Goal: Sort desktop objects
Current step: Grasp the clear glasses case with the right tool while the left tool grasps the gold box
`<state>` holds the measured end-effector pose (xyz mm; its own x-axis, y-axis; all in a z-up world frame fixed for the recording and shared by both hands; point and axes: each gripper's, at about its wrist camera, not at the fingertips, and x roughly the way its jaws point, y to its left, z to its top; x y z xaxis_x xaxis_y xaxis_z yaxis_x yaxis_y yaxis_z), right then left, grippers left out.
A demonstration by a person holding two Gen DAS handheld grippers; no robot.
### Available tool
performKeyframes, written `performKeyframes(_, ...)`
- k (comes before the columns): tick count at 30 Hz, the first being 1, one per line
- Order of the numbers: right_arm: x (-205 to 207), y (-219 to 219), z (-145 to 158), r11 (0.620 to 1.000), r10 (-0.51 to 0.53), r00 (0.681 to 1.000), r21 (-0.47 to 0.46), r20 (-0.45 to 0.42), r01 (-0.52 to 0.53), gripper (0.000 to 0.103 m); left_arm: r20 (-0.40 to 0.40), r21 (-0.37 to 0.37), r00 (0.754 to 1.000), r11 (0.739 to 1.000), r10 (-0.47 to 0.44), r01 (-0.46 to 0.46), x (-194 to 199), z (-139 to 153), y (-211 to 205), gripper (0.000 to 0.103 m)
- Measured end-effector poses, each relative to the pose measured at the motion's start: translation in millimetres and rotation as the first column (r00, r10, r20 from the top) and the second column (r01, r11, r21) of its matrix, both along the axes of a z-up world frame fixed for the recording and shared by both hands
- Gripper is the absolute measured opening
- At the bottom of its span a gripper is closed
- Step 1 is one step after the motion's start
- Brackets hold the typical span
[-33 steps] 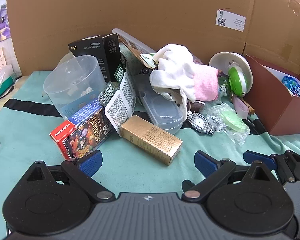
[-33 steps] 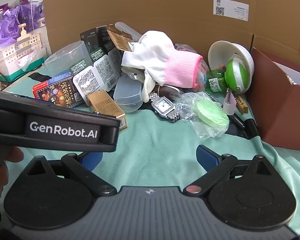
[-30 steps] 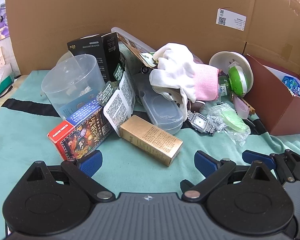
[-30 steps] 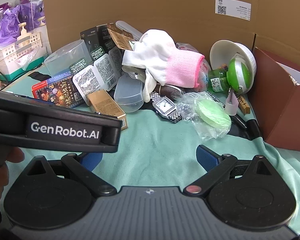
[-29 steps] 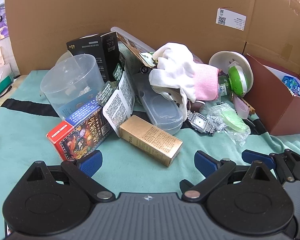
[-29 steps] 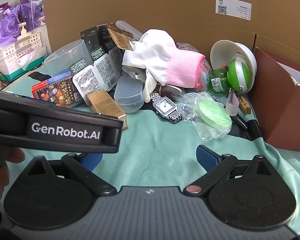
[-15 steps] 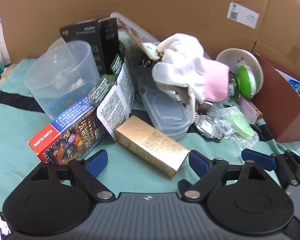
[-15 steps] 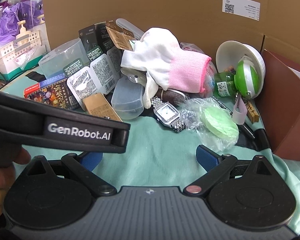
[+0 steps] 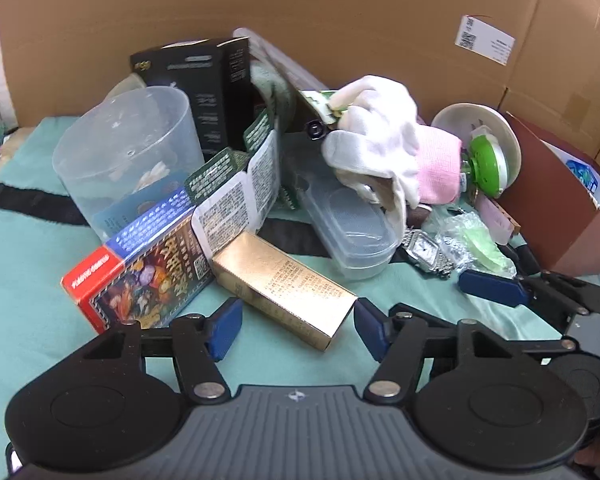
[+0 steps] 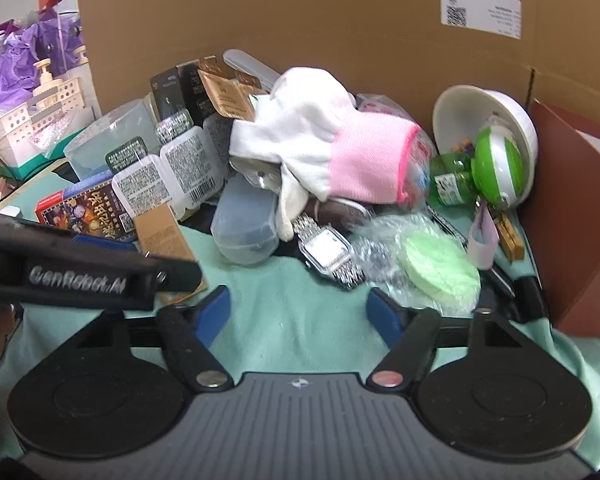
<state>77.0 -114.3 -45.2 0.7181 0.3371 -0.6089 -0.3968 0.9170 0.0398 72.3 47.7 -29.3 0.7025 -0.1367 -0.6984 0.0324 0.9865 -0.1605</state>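
Spotted the gold box (image 9: 284, 280) lying flat and skewed on the desk's green cloth (image 9: 40, 280), at the near edge of the pile. Far end touching the card box (image 9: 140, 276), just under the leaning blister packs (image 9: 240, 204).

Straddled its near end with the left gripper (image 9: 296, 324): jaws roughly half open and closing, box between them, right pad just beside a corner, no squeeze seen yet. Nothing held.

Looked risky. Box skewed, jaws not square to its long sides, so probably a corner pinch, and a twist or a pop-out on the squeeze. Could also have dragged the card box along or toppled the blister packs on the lift.

Over to the right: right gripper (image 10: 298, 314) closing too, roughly half open, only bare cloth between the jaws, holding nothing. Silver watch (image 10: 326, 256) just beyond the tips, beside the clear case (image 10: 244, 220) and the crinkly bag (image 10: 440, 268). Likely trouble there: slick bracelet slipping free, or bag film snagged along with it.

Worked close side by side, too, so a knock between the two grippers seemed possible.
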Motion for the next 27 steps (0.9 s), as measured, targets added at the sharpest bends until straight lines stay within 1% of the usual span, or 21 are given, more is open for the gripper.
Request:
performKeyframes(2,0,7,1,0.999,0.033,0.999,-0.006,0.018,-0.032,0.066,-0.007,-0.043,1.0,0.999,0.012,-0.012,-1,1,9,0.069)
performKeyframes(3,1,11,3,0.999,0.05,0.998,-0.013,0.026,-0.05,0.062,-0.008,-0.075,1.0,0.997,0.024,-0.025,-2,3,14,0.071)
performKeyframes(4,2,13,4,0.998,0.064,0.997,-0.022,0.038,-0.063,0.057,-0.005,-0.102,0.999,0.994,0.039,-0.039,-3,4,19,0.076)
performKeyframes(5,2,15,6,0.997,0.072,0.996,-0.024,0.05,-0.071,0.057,0.003,-0.117,0.998,0.992,0.057,-0.056,-2,4,22,0.081)
performKeyframes(6,3,17,8,0.997,0.079,0.995,-0.021,0.056,-0.078,0.057,0.003,-0.117,0.997,0.99,0.079,-0.079,0,3,24,0.081)
performKeyframes(8,5,23,10,0.995,0.103,0.993,-0.019,0.063,-0.102,0.055,-0.032,-0.105,0.993,0.987,0.118,-0.12,8,0,26,0.082)
performKeyframes(10,7,31,10,0.991,0.129,0.989,-0.039,0.078,-0.126,0.05,-0.035,-0.121,0.992,0.985,0.118,-0.122,11,-2,27,0.082)
performKeyframes(13,14,40,6,0.99,0.13,0.988,-0.074,0.088,-0.124,0.047,-0.029,-0.114,0.992,0.986,0.121,-0.123,16,-3,25,0.083)
performKeyframes(15,21,42,4,0.991,0.121,0.99,-0.069,0.077,-0.116,0.047,-0.017,-0.104,0.992,0.986,0.128,-0.129,20,-3,24,0.083)
performKeyframes(18,30,44,0,0.993,0.112,0.992,-0.055,0.061,-0.109,0.045,-0.003,-0.072,0.991,0.989,0.132,-0.132,24,-4,20,0.078)
performKeyframes(19,31,44,-2,0.993,0.111,0.992,-0.052,0.059,-0.108,0.045,0.005,-0.054,0.992,0.991,0.126,-0.125,22,-4,18,0.073)
performKeyframes(20,30,44,-4,0.993,0.111,0.992,-0.053,0.059,-0.108,0.044,0.011,-0.067,0.995,0.993,0.102,-0.101,21,-4,17,0.066)
performKeyframes(22,26,42,-1,0.993,0.108,0.993,-0.058,0.054,-0.105,0.042,0.007,-0.066,0.997,0.995,0.08,-0.079,18,-2,15,0.064)
performKeyframes(27,-1,23,8,0.99,0.133,0.991,-0.045,0.023,-0.132,0.042,-0.006,-0.058,1.0,0.998,0.021,-0.022,3,0,9,0.058)
